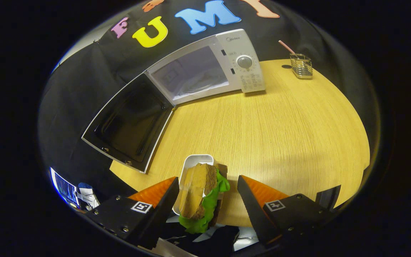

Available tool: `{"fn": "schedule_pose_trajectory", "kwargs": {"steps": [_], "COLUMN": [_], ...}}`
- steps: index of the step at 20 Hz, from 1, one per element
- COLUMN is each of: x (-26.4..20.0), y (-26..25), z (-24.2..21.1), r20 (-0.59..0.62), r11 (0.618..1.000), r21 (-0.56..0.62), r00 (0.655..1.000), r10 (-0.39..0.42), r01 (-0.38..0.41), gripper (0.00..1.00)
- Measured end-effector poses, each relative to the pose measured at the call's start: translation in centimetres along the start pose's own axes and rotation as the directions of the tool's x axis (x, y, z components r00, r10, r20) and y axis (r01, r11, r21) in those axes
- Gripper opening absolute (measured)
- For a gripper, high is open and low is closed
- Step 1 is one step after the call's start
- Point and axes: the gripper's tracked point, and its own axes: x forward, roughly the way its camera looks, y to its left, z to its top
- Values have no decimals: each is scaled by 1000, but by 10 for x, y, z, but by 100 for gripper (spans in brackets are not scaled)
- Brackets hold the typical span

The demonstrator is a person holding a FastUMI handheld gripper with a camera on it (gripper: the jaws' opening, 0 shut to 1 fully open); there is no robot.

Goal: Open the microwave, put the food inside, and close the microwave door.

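At far left the microwave (pixel 205 69) stands with its door (pixel 130 123) swung wide. Nearer, the claw (pixel 205 205) hovers above the tabletop (pixel 280 125), fingers spread, gripping nothing. Between them lies the sandwich (pixel 203 198) on a white tray (pixel 191 164). A wire holder (pixel 301 65) sits far right.

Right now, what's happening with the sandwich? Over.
Gripper open, sandwich between fingers, ungripped. Microwave door open. Table path clear.
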Motion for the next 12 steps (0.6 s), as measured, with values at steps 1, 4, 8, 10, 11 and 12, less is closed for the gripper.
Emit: {"fn": "schedule_pose_trajectory", "kwargs": {"steps": [1, 4, 8, 10, 11, 12], "x": [1, 4, 4, 4, 4, 1], "y": [-2, 1, 6, 8, 7, 13], "z": [-1, -5, -3, -2, -1, -1], "r20": [-12, -34, -33, -35, -17, -23], "r11": [1000, 999, 998, 993, 988, 990], "r21": [4, 28, 68, 121, 150, 142], "r00": [1000, 999, 999, 999, 999, 1000], "r10": [-10, -14, -11, -12, -27, -16], "r01": [10, 15, 13, 16, 30, 19], "gripper": [97, 70, 45, 31, 32, 21]}}
